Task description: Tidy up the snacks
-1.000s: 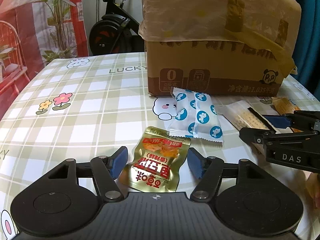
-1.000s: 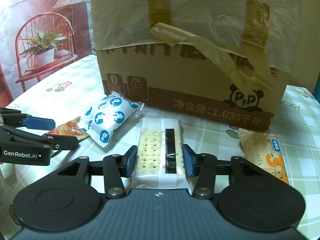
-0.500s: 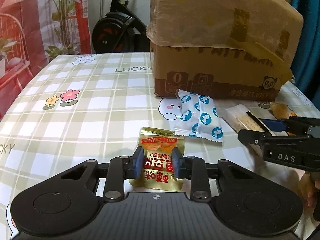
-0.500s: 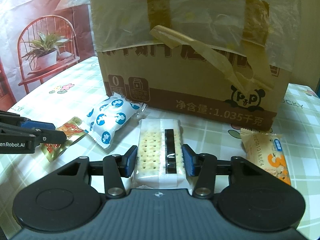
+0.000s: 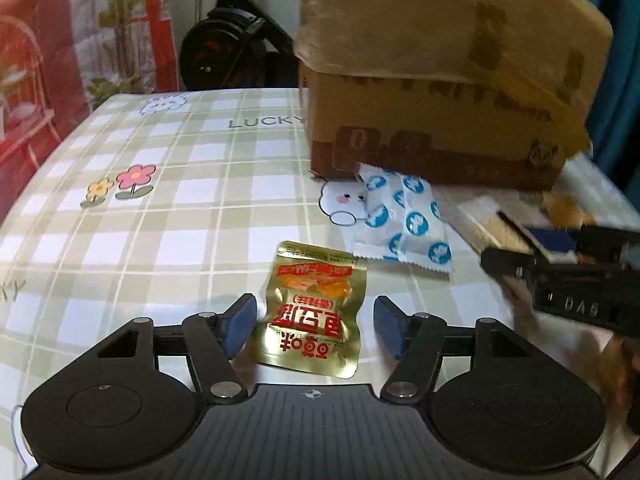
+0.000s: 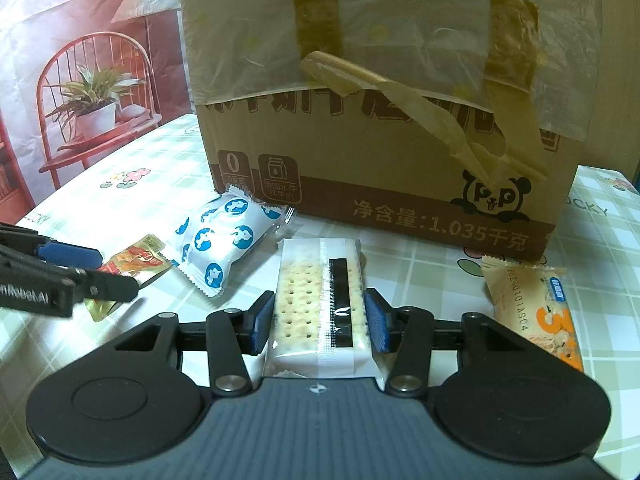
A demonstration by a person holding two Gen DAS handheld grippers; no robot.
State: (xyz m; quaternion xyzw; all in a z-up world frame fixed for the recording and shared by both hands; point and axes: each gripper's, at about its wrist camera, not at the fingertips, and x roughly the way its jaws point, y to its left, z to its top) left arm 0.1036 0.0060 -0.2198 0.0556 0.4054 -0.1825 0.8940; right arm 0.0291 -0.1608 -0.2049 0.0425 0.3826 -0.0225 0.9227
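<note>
A gold and red snack pouch [image 5: 314,308] lies on the checked tablecloth between the fingers of my left gripper [image 5: 316,326], which is open and not touching it. My right gripper [image 6: 320,320] is shut on a clear cracker pack [image 6: 322,304]; it also shows at the right of the left wrist view [image 5: 560,276]. A white pack with blue dots [image 5: 404,224] lies by the cardboard box [image 5: 440,80]. An orange snack pack [image 6: 536,312] lies to the right of the crackers.
The large taped cardboard box [image 6: 380,120] stands at the back of the table. The checked tablecloth [image 5: 160,200] stretches to the left. An exercise bike [image 5: 224,52] and a red plant backdrop stand beyond the far edge.
My left gripper closed on the gold pouch half a second ago and has now opened again, leaving the pouch on the cloth. The right gripper stays shut on the crackers.
</note>
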